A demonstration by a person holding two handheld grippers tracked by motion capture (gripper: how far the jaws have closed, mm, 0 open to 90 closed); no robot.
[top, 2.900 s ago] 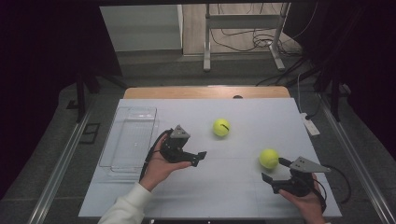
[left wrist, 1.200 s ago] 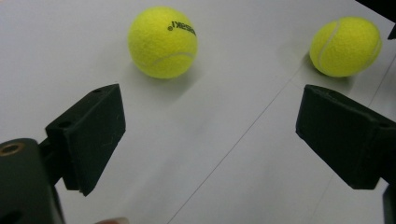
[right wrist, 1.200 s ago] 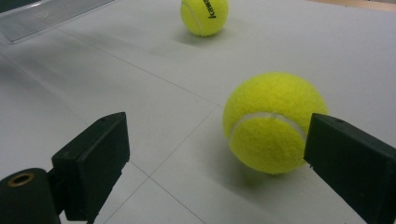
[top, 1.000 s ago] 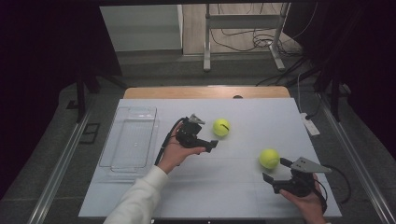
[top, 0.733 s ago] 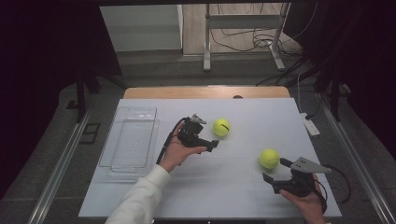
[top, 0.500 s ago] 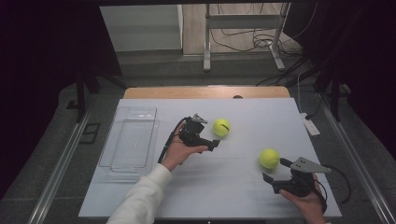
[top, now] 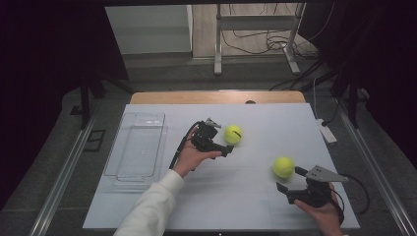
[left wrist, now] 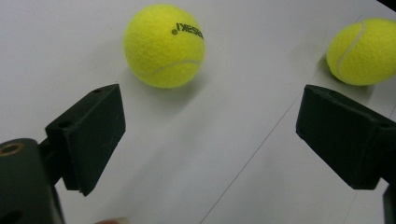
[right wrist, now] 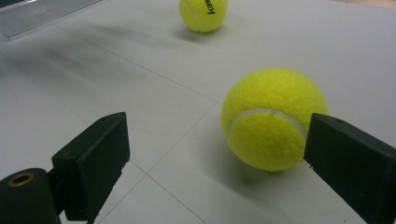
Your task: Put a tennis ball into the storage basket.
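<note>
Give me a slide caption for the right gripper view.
Right gripper, jaws open, faces a tennis ball on the white table.

Two yellow tennis balls are placed on the white table surface, well apart. The far tennis ball [top: 233, 134] is located near the middle of the table; black lettering and a curved pale seam are seen on it in the left gripper view [left wrist: 164, 45]. The near tennis ball [top: 283, 167] is positioned toward the right front of the table; a white seam is shown across its face in the right gripper view [right wrist: 272, 119]. Both are at rest and unheld.
</note>
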